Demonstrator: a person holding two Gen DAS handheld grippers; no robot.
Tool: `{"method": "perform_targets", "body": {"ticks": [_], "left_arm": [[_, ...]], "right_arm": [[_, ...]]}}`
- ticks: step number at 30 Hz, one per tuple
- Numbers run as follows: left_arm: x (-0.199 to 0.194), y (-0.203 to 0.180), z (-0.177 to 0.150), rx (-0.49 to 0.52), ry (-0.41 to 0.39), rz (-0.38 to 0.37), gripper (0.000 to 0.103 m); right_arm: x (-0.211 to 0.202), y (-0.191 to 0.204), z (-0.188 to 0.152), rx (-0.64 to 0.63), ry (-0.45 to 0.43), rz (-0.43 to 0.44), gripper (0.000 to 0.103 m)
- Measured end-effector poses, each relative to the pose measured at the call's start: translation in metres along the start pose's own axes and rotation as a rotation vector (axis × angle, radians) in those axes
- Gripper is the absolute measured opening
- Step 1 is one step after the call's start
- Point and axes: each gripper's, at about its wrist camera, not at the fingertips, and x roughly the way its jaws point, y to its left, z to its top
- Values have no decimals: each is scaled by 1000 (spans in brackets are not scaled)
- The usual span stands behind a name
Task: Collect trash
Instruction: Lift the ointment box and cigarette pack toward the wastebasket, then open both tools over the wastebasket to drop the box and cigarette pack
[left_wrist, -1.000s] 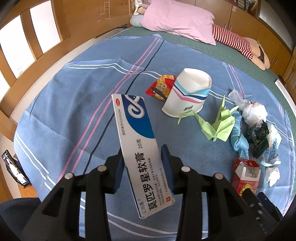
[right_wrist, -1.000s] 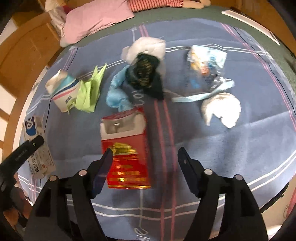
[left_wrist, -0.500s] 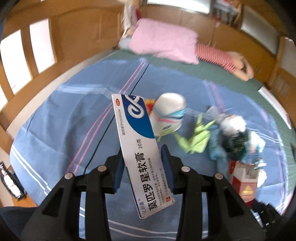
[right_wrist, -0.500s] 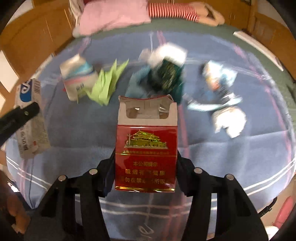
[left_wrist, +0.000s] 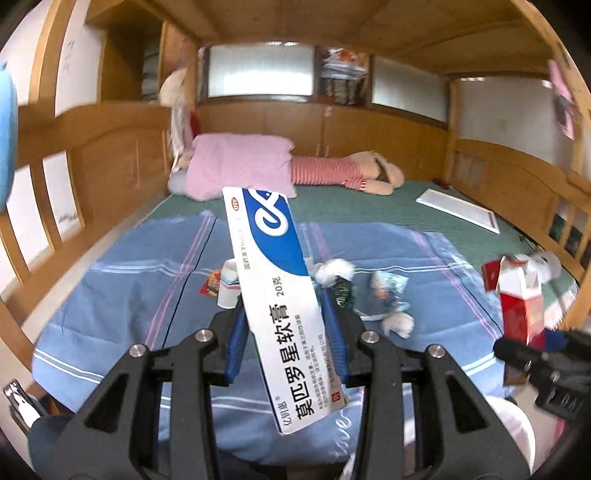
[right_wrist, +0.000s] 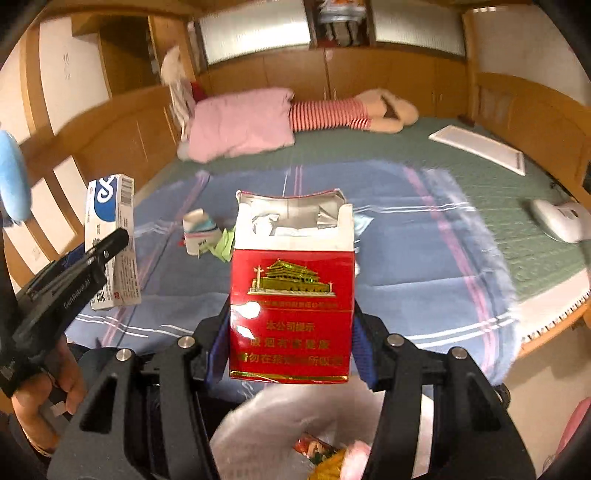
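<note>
Clamping an ointment box (left_wrist: 280, 306), the left jaws grip; right jaws seemingly pinch the cigarette pack (right_wrist: 291, 295).

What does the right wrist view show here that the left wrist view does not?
Only the right wrist view shows the white bag with wrappers below the right gripper, and the green paper. Only the left wrist view shows the clear wrapper. Both show the red cigarette pack in the right gripper, the ointment box in the left gripper, and the paper cup.

The bed (left_wrist: 369, 210) carries a blue blanket (left_wrist: 122, 295); on it, a paper cup (left_wrist: 228, 284) at nine o'clock of crumpled wrappers (left_wrist: 384, 291).
</note>
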Motion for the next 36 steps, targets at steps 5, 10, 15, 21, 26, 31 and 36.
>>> {"method": "perform_targets", "body": {"ticks": [5,10,15,21,26,31,36], "left_arm": [[-28,-16,-3,33,-27,-42,39],[-33,-24,-5,47,-26,-80,39],[-38,-28,-7,67,-34,-97,39],[-36,-37,-11,101,-29,-124,39],[-28,-53,-26,173,34,-221,39],[-15,-73,-48,271,123,-338,39],[-3,-86,-60,325,200,-402,39]], "right_arm": [[-36,-20,-15,35,-46,-34,55],[-41,-30,-23,68,-48,-47,55],[-40,-30,-34,62,-8,-50,55],[-46,-35,-46,69,6,-49,55],[-47,-34,-54,34,38,-63,55],[-19,-47,-81,76,225,-30,55],[9,-62,-118,125,390,-73,71]]}}
